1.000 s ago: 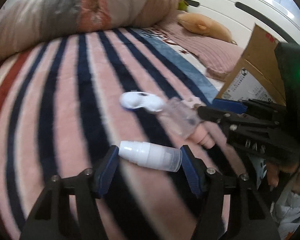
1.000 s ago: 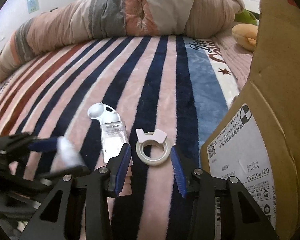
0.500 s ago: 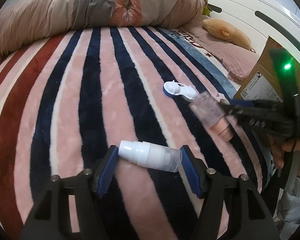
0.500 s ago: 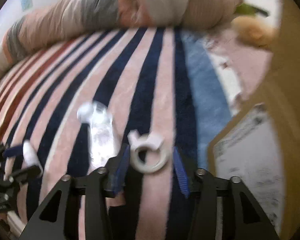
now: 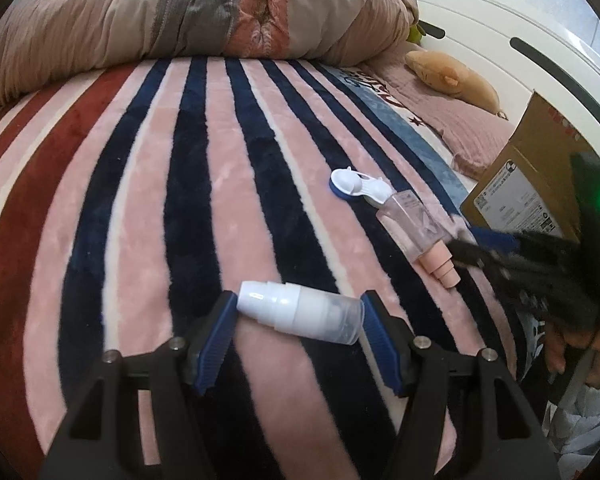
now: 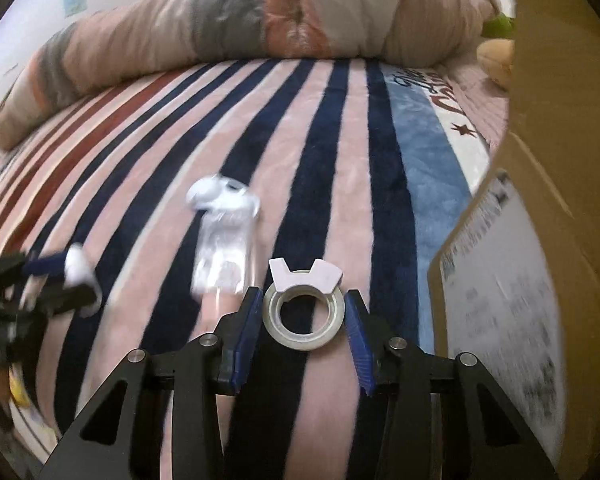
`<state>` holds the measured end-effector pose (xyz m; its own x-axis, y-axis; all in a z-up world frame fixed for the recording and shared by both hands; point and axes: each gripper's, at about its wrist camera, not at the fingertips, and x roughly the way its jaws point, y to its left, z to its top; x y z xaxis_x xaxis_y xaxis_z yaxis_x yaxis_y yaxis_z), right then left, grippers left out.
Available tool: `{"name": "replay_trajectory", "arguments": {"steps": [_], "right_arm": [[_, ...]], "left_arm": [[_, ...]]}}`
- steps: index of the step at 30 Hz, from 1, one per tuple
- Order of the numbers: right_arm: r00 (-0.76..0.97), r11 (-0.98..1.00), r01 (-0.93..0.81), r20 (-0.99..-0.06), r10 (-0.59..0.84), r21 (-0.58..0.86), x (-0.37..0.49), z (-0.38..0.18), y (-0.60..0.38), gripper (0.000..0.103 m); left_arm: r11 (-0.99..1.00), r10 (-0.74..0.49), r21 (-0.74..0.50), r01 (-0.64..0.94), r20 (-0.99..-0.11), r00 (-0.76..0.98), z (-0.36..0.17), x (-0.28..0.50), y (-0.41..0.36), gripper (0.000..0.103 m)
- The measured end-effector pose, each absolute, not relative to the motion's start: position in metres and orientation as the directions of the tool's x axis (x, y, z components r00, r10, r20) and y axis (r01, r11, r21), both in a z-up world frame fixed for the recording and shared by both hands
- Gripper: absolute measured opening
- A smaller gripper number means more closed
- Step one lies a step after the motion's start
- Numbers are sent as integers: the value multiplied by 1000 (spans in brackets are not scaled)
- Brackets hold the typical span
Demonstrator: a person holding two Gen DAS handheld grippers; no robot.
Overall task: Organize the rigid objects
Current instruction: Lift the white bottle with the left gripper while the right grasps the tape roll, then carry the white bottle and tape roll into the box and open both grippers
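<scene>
Fingers (image 5: 224,320) grip spray bottle (image 5: 300,313); others clasp tape roll (image 6: 304,320).

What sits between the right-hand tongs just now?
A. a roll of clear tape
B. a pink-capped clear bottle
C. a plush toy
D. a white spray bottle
A: in the right wrist view, the roll of clear tape lies between the blue pads of the right tongs, on the striped blanket.

Printed white label (image 5: 512,204) on cardboard box (image 5: 548,148), with round black-and-white mark; print too small to read. Red lettering and dark star on blanket's pale band (image 6: 440,96), cut off, illegible. Nothing else legible.
</scene>
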<state>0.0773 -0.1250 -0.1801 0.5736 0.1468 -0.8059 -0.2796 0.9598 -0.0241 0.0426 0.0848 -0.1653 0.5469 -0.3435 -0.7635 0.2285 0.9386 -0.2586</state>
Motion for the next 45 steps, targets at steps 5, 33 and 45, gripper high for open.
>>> {"name": "replay_trajectory", "arguments": {"steps": [5,33,45], "right_arm": [[537,941,-339,-825,174,-22,54,-183,-125,37],[824,977,-173,-562,74,-124,-3,-37,-265,37],[768,976,-210,-627,134,-50,-4,-81,-309,50]], "left_arm": [[946,-322,-243,214,-765,558,-158,38,90,60],[725,-603,-115,679,-582,545,52,43,-112,60],[706,-505,-47,707,-733,455,12,76,-193,60]]}}
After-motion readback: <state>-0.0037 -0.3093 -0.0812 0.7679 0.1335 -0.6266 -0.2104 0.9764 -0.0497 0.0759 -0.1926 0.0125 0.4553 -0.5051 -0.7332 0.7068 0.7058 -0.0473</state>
